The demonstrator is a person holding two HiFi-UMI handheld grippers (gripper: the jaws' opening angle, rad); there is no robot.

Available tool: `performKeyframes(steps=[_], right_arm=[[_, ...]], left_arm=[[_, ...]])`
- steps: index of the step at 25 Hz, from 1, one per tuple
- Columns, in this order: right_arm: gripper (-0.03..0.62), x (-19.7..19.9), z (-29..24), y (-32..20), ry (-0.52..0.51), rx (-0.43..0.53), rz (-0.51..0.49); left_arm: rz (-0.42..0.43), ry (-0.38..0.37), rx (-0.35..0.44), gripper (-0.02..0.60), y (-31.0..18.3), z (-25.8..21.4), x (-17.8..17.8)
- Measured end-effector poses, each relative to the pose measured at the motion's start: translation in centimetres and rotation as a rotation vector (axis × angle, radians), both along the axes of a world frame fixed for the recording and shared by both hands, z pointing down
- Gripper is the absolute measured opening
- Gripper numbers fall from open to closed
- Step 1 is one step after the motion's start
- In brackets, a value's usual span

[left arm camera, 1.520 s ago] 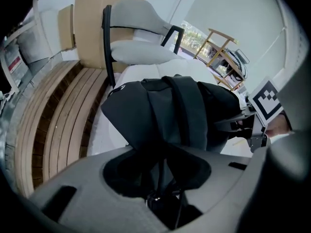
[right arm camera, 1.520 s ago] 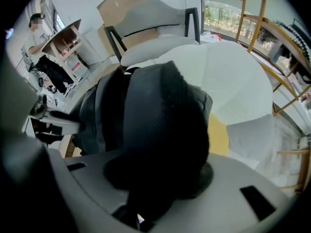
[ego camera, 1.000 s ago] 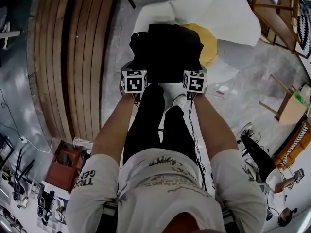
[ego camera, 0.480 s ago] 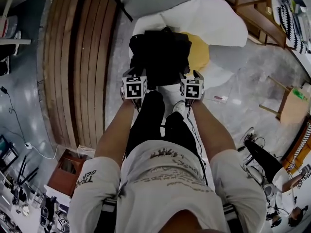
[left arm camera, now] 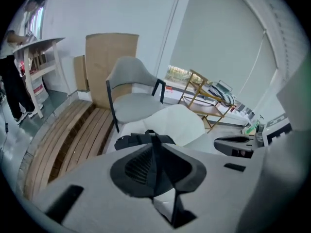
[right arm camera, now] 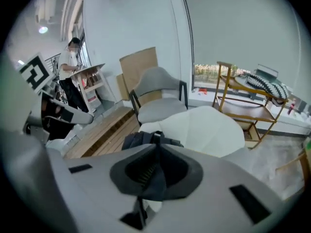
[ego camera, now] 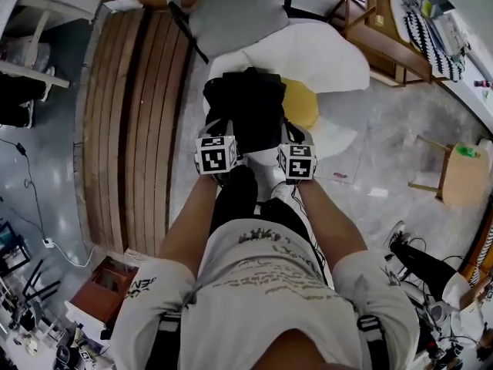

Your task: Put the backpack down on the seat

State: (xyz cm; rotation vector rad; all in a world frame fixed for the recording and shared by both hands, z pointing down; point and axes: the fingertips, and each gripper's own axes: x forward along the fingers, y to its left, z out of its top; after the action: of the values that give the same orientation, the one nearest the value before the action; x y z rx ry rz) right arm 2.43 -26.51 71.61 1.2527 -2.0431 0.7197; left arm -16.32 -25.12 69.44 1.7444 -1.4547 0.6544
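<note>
With jaws just closing, my left hand-held gripper (left arm camera: 155, 147) and right hand-held gripper (right arm camera: 156, 152) each pinch a thin strap (left arm camera: 155, 171) of the black fabric backpack (ego camera: 250, 102) at twelve o'clock. The straps may slip, dropping it short of the grey shell chair (ego camera: 231, 18).

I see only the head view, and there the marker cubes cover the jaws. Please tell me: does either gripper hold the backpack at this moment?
Observer: No. In the left gripper view, the left gripper has jaws that have just been closing, with nothing between them. The backpack lies beyond the tips on the white seat.
Operator: And the right gripper?
Observer: In its own view the right gripper shows the same: the jaws have just been closing and now meet, empty.
Operator: Is somebody near on the left side?
Observer: The right gripper view shows a person standing at a white desk, well away from the seat.
</note>
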Motion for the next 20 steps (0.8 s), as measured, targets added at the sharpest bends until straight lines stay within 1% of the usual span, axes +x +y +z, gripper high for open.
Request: performKeyframes(steps=[2, 5, 7, 10, 13, 18, 20], right_arm=[[0.043, 0.3, -2.7, 0.0, -0.020, 0.041, 0.000], [0.040, 0.5, -6.9, -0.4, -0.034, 0.098, -0.017], [0.038, 0.4, -10.3, -1.2, -0.053, 0.169, -0.036], [0.032, -0.2, -15.3, -2.9, -0.083, 0.291, -0.075], [0.026, -0.3, -20.0, -2.7, -0.127, 0.380, -0.110], [0.026, 1.0, -27.8, -2.1, -0.195, 0.556, -0.106], [0.026, 1.7, -30.1, -1.8, -0.220, 0.590, -0.095]], left_arm=[[0.001, -0.024, 0.072, 0.057, 0.1, -3.3, 0.9], [0.015, -0.066, 0.173, 0.051, 0.3, -8.1, 2.1], [0.023, -0.082, 0.235, 0.046, 0.2, -11.0, 2.8], [0.021, -0.088, 0.331, 0.040, -1.1, -14.7, 3.5], [0.021, -0.091, 0.414, 0.032, -1.3, -18.6, 4.8], [0.036, -0.098, 0.554, 0.028, -1.6, -25.7, 7.6], [0.045, -0.108, 0.612, 0.026, -1.4, -28.2, 8.4]])
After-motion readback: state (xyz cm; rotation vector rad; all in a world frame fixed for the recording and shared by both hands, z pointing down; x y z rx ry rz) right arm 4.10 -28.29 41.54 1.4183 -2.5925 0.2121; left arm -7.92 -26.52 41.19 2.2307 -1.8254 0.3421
